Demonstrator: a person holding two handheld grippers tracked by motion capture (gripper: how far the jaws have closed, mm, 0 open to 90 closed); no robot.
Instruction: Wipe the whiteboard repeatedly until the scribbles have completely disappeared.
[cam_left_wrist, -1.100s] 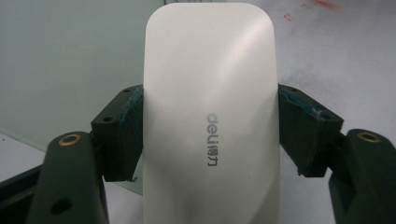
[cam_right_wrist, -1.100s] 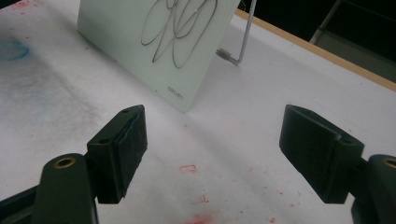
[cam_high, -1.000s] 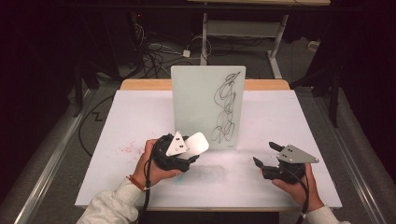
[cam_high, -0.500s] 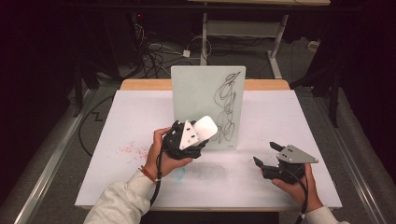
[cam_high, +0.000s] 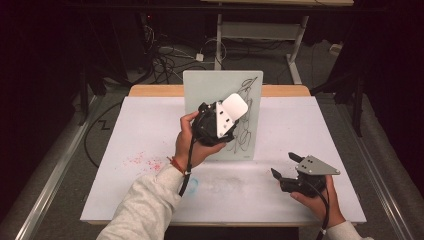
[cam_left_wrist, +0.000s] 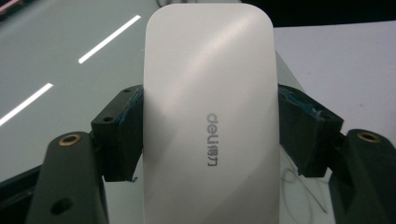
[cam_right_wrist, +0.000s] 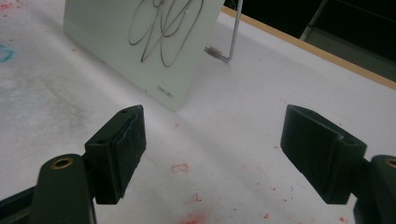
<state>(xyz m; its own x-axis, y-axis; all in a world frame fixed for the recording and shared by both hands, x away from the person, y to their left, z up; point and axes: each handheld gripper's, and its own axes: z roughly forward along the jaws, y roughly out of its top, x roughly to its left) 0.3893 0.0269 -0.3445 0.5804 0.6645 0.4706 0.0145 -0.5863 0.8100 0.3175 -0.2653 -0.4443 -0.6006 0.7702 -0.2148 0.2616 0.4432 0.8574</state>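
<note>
At centre frame, the left hand-held gripper (cam_high: 226, 116) pinches a white eraser (cam_high: 235, 106) against the upright whiteboard (cam_high: 206, 90), seemingly about to wipe; next, sweep across the black scribble (cam_high: 243, 122). The eraser is smooth, rounded, grey-lettered. Lower right, the right hand-held gripper (cam_high: 284, 166) rests spread, empty.

A white, rounded-corner eraser (cam_left_wrist: 210, 116) is held raised against the upright scribbled glass board (cam_high: 200, 92).

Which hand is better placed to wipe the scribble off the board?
Left. Its hand-held gripper is shut on the white eraser, raised right before the board. The right hand-held gripper is open, low, apart.
</note>
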